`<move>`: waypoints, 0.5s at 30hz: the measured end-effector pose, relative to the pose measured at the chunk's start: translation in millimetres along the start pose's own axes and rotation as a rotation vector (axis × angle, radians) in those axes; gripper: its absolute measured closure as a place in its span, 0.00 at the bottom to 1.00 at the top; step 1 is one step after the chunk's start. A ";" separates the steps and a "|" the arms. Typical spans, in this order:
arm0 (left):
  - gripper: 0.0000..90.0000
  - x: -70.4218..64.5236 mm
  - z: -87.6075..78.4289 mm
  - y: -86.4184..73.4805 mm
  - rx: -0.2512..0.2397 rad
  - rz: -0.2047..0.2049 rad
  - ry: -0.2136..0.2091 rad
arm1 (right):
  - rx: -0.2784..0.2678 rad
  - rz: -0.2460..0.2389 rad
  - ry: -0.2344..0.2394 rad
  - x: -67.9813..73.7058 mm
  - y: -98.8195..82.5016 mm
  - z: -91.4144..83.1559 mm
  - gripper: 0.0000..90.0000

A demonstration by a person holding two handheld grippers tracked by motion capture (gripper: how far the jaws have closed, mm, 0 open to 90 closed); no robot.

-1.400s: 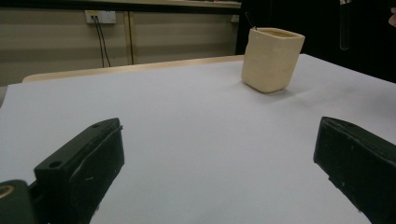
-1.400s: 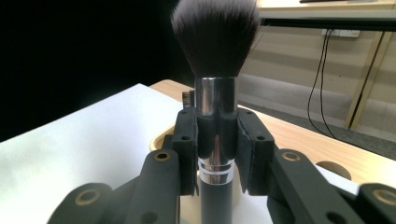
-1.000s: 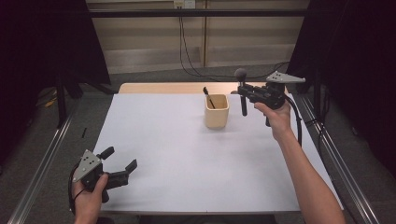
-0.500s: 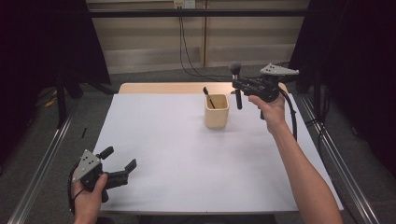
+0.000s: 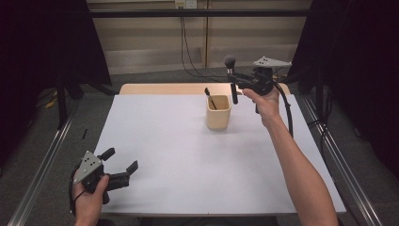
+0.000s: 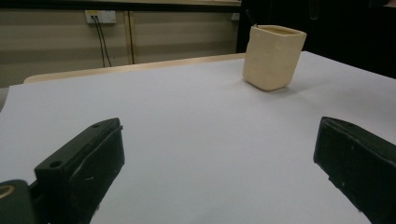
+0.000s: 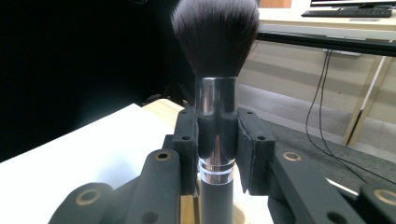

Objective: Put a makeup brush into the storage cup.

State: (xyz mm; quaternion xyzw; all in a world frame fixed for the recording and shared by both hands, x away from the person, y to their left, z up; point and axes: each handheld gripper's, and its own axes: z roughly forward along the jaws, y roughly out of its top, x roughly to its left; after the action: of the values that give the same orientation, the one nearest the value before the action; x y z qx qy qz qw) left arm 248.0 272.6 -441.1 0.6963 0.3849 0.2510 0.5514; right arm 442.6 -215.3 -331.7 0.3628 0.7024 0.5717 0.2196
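A black makeup brush (image 5: pixel 231 80) with a silver ferrule stands upright, bristles up, in my right gripper (image 5: pixel 237 84), which is shut on its handle just above and to the right of the cream cup (image 5: pixel 218 112). In the right gripper view the brush (image 7: pixel 215 93) sits clamped between the two pads (image 7: pixel 186 140), with the cup's rim (image 7: pixel 187 210) below it. A thin dark brush (image 5: pixel 210 99) leans inside the cup. My left gripper (image 5: pixel 121 161) rests low at the table's near left corner, open, nothing between its fingers. The cup (image 6: pixel 272 57) stands far ahead in the left gripper view.
A white sheet (image 5: pixel 179 155) covers the table, with a wooden strip (image 5: pixel 155 88) showing along the far edge. Metal rails (image 5: pixel 42 155) run along both sides. Cables (image 5: pixel 186 47) hang down the back wall.
My right hand has carried the brush leftward and a little up, from beside the cup's right side to above its right rim. The left gripper has not moved.
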 end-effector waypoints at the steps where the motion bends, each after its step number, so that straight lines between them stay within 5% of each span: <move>1: 0.02 -0.1 -0.2 0.1 -0.004 -0.002 -0.001 | 0.002 -0.002 -0.003 0.4 0.2 2.0 0.80; 15: 0.02 -1.3 -0.1 0.1 -0.003 0.002 -0.002 | -0.007 0.010 0.008 5.6 -3.6 22.1 0.80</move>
State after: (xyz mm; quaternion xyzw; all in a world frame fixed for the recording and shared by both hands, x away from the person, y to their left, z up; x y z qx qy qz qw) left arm 247.2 271.6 -440.9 0.6959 0.3833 0.2516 0.5526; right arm 454.1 -197.2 -340.1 0.3633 0.6995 0.5765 0.2152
